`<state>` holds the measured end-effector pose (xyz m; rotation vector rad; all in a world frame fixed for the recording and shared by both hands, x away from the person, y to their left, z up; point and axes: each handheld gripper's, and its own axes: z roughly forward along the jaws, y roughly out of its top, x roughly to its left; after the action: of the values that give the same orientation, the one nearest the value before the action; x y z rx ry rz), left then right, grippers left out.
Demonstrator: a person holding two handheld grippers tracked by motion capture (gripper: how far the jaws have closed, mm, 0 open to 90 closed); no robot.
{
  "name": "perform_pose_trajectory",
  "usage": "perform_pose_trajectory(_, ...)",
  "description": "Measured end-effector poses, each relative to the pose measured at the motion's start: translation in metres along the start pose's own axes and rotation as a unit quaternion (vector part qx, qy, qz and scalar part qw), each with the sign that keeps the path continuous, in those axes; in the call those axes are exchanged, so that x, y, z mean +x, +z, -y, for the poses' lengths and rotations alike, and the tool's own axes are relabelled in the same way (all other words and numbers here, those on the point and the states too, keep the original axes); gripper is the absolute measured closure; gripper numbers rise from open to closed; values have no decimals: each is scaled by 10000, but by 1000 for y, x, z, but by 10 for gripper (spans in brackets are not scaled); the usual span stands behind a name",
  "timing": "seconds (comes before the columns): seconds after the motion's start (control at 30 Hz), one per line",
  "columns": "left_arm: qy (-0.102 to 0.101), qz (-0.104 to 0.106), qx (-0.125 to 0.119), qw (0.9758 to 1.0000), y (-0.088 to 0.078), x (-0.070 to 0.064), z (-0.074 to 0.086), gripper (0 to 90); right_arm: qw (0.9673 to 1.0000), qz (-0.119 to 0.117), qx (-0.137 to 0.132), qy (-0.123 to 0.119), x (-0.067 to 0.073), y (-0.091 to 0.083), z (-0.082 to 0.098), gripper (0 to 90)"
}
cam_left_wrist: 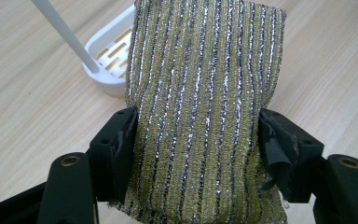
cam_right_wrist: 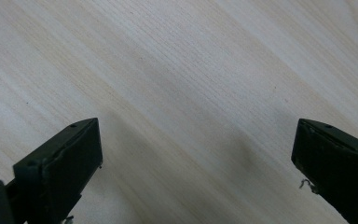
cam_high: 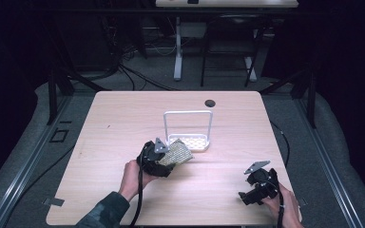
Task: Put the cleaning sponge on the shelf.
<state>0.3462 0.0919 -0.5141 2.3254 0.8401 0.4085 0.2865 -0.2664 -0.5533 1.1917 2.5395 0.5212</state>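
left gripper [cam_left_wrist: 196,140] clamped on the glittery striped sponge cloth [cam_left_wrist: 200,93], just beside the white rack [cam_high: 188,137] (mid-table) | right gripper [cam_right_wrist: 196,154] jaws wide apart, nothing between them, over bare table [cam_right_wrist: 191,70]

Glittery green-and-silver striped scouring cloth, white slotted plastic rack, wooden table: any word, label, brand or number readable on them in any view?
None: no readable text in any view.
Glittery green-and-silver striped scouring cloth, clamped in the left tongs: woven stripes, no tag showing.
White slotted plastic rack with wire handle: no marking visible.
Light wooden table: bare grain, one dark round hole, no print.
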Motion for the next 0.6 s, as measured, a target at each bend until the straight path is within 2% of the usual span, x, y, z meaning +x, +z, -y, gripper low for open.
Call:
perform_pose_trajectory(0.37, -29, -49, 6, 10000, 14, -1, -10, 329, 10000, -2, -8, -1, -1, 0, 0, 11)
perform_pose_trajectory(0.5, -119, -112, -2, 9999, 18, 0, -15, 330, 10000, -3, -13, -1, 0, 0, 0, 12)
perform_pose_trajectory(0.6, -278, -173, -22, 9995, 22, 1, -19, 331, 10000, -4, -13, -2, 0, 0, 0, 12)
